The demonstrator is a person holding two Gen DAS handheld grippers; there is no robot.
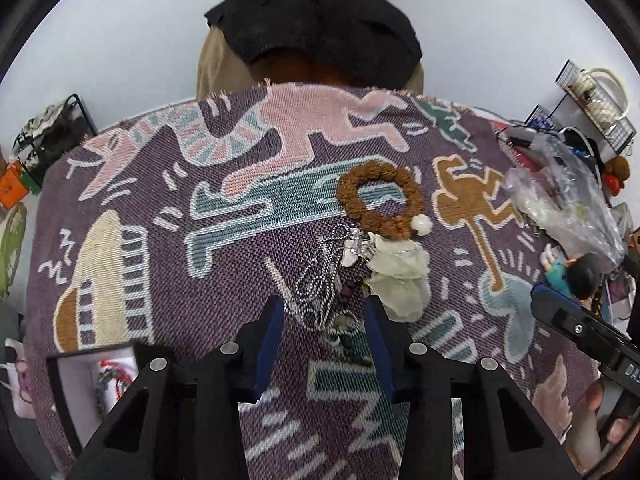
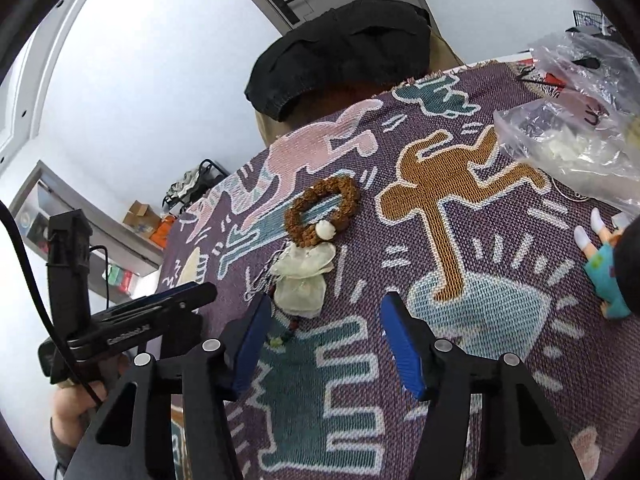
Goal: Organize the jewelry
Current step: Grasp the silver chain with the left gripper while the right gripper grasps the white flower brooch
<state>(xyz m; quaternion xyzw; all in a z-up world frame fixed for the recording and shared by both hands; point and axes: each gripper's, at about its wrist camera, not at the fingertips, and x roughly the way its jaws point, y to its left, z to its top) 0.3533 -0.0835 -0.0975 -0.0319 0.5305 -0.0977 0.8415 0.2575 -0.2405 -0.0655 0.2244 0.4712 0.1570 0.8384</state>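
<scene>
Two claws: both mine, the left gripper (image 1: 324,312) and the right gripper (image 2: 324,328), neither clamped on anything.
Landmark: the brown bead bracelet (image 1: 378,196) on the patterned cloth (image 1: 168,264).
Jewelry pile: silver chains (image 1: 320,280) and a pale green fabric flower (image 1: 400,276) lie tangled just below the bracelet, touching it.
Progress: barely begun, I judge; the pile is unsorted, and an open box (image 1: 84,380) sits well to the bracelet's lower left with a few items inside.
Left claw: angled steeply down, its jaws part-open and straddling the chains below the bracelet; pads not pressing.
Right claw: tilted down, jaws part-open over bare cloth to the lower right of the bracelet, with the flower near its left finger.
Left to do: lift each piece and place it.
</scene>
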